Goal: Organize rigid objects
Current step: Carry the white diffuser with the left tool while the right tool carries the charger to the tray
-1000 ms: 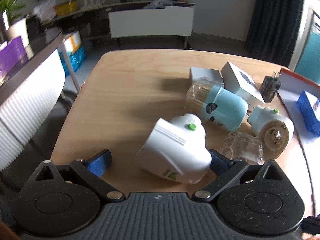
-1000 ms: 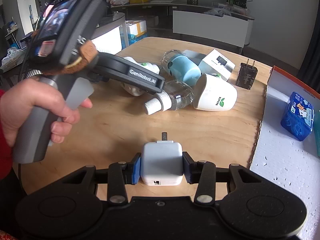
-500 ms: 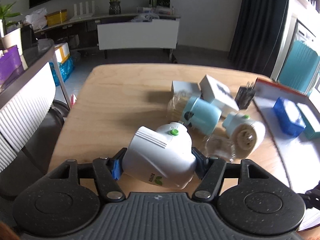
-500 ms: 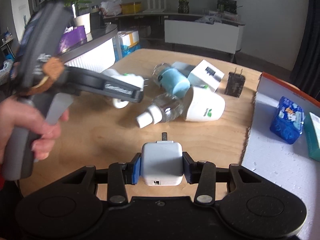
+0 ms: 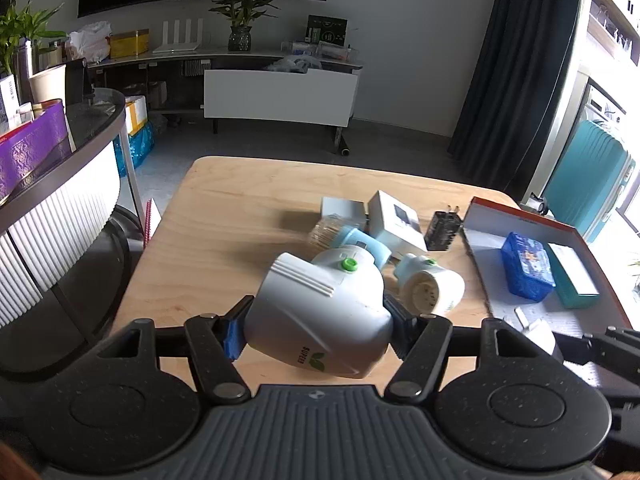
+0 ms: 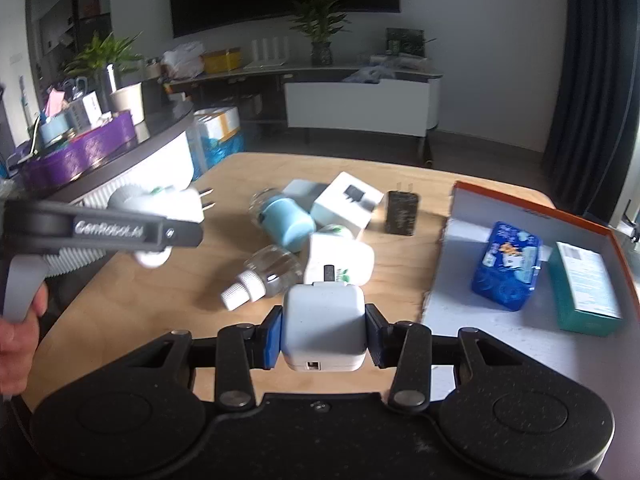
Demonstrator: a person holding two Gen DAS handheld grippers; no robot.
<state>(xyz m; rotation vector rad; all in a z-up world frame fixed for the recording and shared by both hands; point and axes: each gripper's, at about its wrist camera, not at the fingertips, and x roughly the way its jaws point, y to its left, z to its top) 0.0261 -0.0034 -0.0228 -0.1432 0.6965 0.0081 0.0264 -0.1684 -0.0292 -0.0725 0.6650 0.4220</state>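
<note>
White plug-in vaporizer clamped in left gripper; right gripper clamps white charger. Carry both level into the orange-rimmed box, release gently.

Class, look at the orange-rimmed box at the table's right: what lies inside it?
Inside the orange-rimmed box lie a blue packet and a teal carton on a white floor. Its near corner is hidden behind the gripper body.

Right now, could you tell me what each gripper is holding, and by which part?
The left gripper clamps the white plug-in vaporizer across its body sides; the right gripper clamps the white charger cube by its two flat sides.
</note>
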